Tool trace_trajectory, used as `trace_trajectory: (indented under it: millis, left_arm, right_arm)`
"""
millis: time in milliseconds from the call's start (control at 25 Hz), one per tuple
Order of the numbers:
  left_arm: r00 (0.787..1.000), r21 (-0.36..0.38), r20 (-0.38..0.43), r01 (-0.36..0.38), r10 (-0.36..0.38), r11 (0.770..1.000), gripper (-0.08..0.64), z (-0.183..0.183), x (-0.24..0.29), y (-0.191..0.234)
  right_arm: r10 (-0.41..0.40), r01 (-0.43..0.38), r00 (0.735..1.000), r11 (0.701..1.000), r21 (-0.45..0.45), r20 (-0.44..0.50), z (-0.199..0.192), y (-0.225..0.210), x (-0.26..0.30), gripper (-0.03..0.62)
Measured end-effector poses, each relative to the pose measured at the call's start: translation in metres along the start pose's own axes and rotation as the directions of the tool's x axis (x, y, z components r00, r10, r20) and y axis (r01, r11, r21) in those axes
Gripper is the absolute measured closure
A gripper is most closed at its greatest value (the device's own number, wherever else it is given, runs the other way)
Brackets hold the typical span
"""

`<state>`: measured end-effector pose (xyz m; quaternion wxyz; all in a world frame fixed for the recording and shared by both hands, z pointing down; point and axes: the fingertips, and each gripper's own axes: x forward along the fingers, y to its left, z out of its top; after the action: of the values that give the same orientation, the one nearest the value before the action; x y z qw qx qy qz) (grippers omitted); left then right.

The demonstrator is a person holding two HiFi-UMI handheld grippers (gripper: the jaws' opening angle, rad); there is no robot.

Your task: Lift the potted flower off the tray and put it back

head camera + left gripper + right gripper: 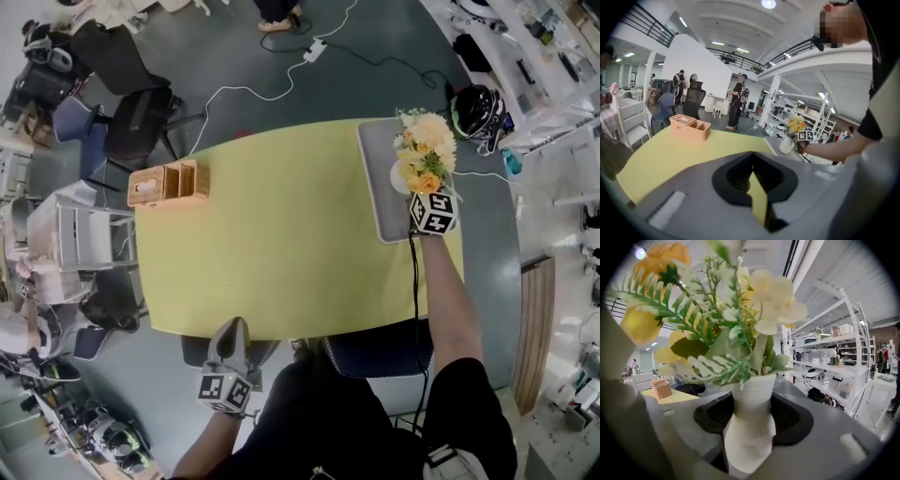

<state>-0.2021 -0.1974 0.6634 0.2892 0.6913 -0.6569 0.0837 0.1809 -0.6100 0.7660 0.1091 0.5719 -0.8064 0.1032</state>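
Right gripper [417, 197] clasps the potted flower [424, 155] at the grey tray [380, 211]; left gripper [232, 328] hangs empty.
The right arm [448, 281] stretches straight out over the right side of the yellow-green oval table [281, 244], forearm bare, both jaws pressed against the white ribbed pot beneath yellow and cream blooms. The pot stands upright at the flat tray's right edge, on the table's far right; whether its base touches the tray is unclear. The left gripper sits low by the body, just off the table's near edge, angled down, jaws drawn together on nothing. A woven basket [169, 182] lies far left.
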Motion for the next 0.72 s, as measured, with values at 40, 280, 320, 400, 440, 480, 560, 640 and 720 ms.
trace_trajectory:
  millis: [40,280,320,400,440,480,560,640,720]
  left_arm:
    - [1.0,0.001,-0.001,0.0,0.0,1.0,0.552,-0.001,0.0,0.0]
    - [1.0,-0.003,-0.001,0.0,0.0,1.0,0.552,-0.003,0.0,0.002]
    - [1.0,-0.005,-0.002,0.001,-0.001,1.0,0.552,-0.004,0.0,0.002]
    - [1.0,-0.007,-0.005,0.004,-0.004,1.0,0.552,-0.006,0.0,0.001]
    - [1.0,-0.008,-0.005,0.006,-0.006,1.0,0.552,-0.007,0.0,0.0]
    - [1.0,-0.008,-0.005,0.008,-0.008,1.0,0.552,-0.008,-0.001,0.0]
    - [1.0,-0.008,-0.003,0.011,-0.011,1.0,0.552,-0.008,-0.002,0.0]
    - [1.0,-0.006,0.0,0.012,-0.012,1.0,0.552,-0.008,-0.003,0.0]
    - [1.0,-0.004,0.003,0.011,-0.011,1.0,0.552,-0.007,-0.006,0.002]
  right_arm:
    - [0.001,-0.001,1.0,1.0,0.0,0.004,0.0,0.0,0.0,0.351]
    - [-0.012,0.012,1.0,1.0,0.002,0.027,0.001,-0.001,-0.003,0.347]
    - [-0.016,0.016,0.999,1.0,0.004,0.032,0.002,0.001,-0.005,0.345]
    - [-0.021,0.021,0.999,1.0,0.006,0.038,0.004,0.003,-0.008,0.344]
    - [-0.022,0.022,0.999,1.0,0.005,0.039,0.004,0.004,-0.009,0.342]
    - [-0.023,0.023,0.999,1.0,0.006,0.039,0.003,0.005,-0.009,0.341]
    - [-0.022,0.022,0.999,1.0,0.01,0.038,0.002,0.006,-0.009,0.335]
    - [-0.02,0.02,0.999,1.0,0.008,0.032,0.001,0.008,-0.009,0.33]
    - [-0.023,0.023,1.0,1.0,0.002,0.022,-0.001,0.008,-0.011,0.322]
